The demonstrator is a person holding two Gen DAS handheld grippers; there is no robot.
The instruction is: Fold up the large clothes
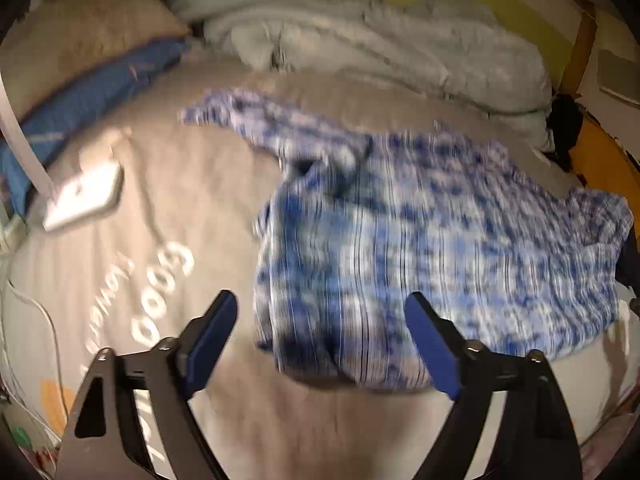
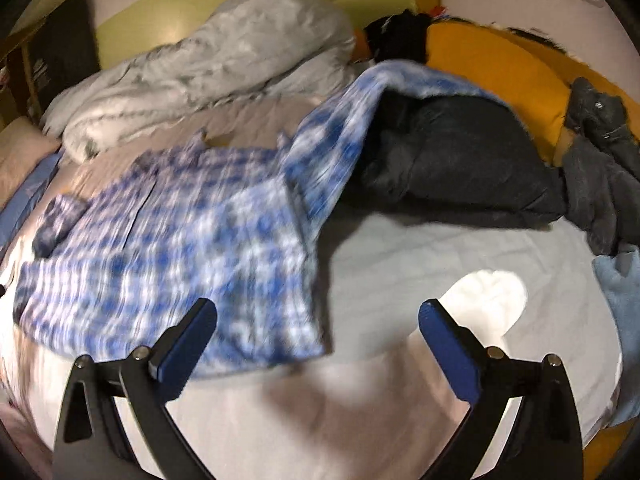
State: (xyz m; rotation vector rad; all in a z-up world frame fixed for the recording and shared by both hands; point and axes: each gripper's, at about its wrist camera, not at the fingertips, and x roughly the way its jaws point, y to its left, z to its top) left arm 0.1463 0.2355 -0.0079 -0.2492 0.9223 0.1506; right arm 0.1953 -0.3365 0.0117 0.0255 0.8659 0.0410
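Jaws of both the left gripper (image 1: 320, 334) and right gripper (image 2: 318, 334) gape wide and empty above the bed (image 2: 420, 264); the checked shirt (image 1: 420, 240) lies spread ahead, nearer the left gripper, its long axis running away toward the grey duvet (image 1: 360, 36).

Holding the left gripper (image 1: 320, 316) and the right gripper (image 2: 318, 322) tipped downward, both with their blue pads (image 1: 434, 346) spread wide apart, gripping nothing and pressing on nothing, black arms angling in from the bottom corners.
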